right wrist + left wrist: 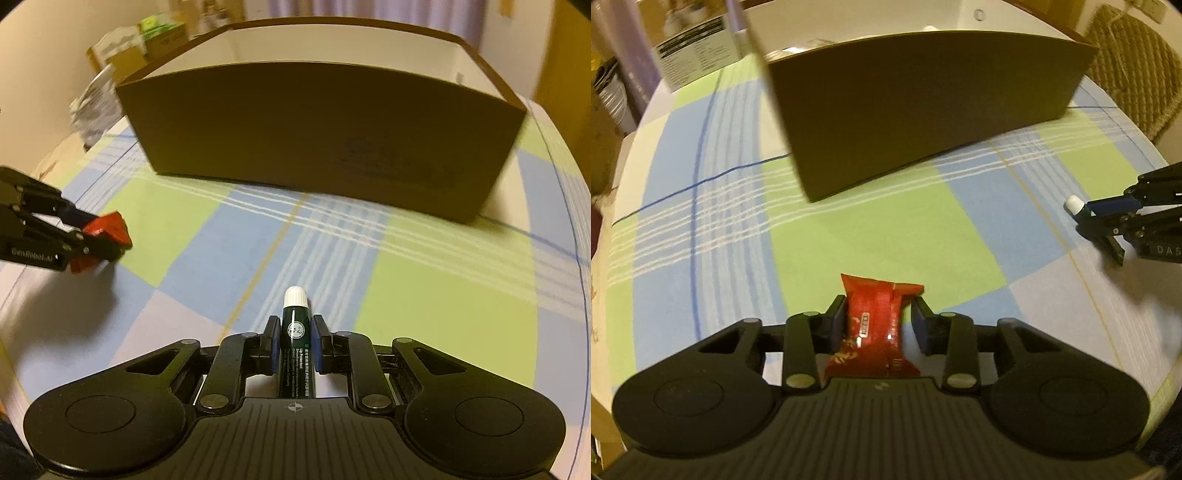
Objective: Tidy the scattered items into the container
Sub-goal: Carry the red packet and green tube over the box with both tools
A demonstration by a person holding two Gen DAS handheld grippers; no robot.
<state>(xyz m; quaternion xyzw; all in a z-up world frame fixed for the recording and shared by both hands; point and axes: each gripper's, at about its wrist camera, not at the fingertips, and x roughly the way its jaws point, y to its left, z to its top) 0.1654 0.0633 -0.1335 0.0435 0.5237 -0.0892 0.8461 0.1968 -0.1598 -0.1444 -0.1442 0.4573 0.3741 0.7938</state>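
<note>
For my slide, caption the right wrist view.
Right gripper holds a green white-capped tube before the brown box; left gripper carries a red packet.

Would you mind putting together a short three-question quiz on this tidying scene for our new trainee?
1. True or false: the left gripper holds a red snack packet.
2. What does the right gripper hold?
A. a spoon
B. a dark green tube with a white cap
C. a battery
3. Fill in: both items are not yet inside the brown cardboard ____, which stands on the checked tablecloth.

Key
1. True.
2. B: the dark green tube sits between the fingers, cap pointing forward.
3. box.
</note>
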